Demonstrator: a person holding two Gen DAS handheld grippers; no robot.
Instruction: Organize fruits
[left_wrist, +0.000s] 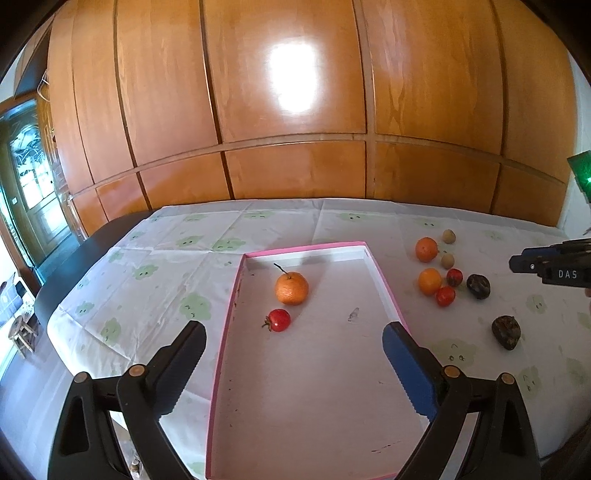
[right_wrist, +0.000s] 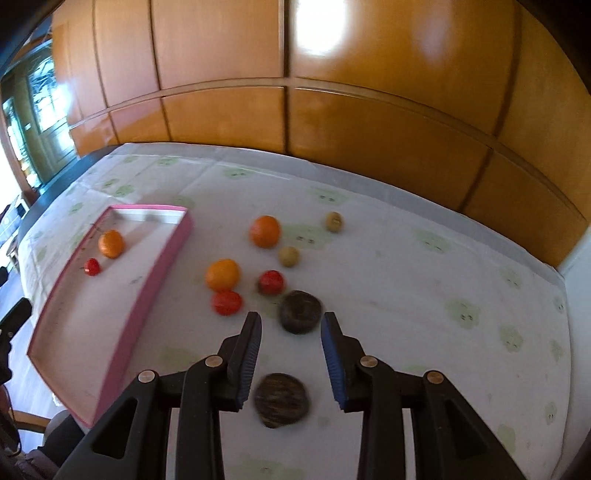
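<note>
Jaws of right gripper (right_wrist: 291, 326) stand open, empty, above dark wrinkled round fruit (right_wrist: 300, 311). Left gripper (left_wrist: 293, 341) gapes empty over shallow pink-rimmed cardboard tray (left_wrist: 384, 280), likely waiting for the next fruit.

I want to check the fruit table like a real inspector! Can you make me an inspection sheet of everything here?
Surface: table under a white cloth with green cloud faces.
Job's things: pink tray holding one orange and one tomato. Outside it on the cloth: two oranges, two tomatoes, two small tan fruits, two dark wrinkled fruits.
Clutter: nothing seen.
Grippers: left claw open and empty above the tray; right claw open and empty, above the dark fruits, gripping neither.
Cables: nothing seen.
Surroundings: glossy wooden cabinet doors behind the table; a glass door at the left.
</note>
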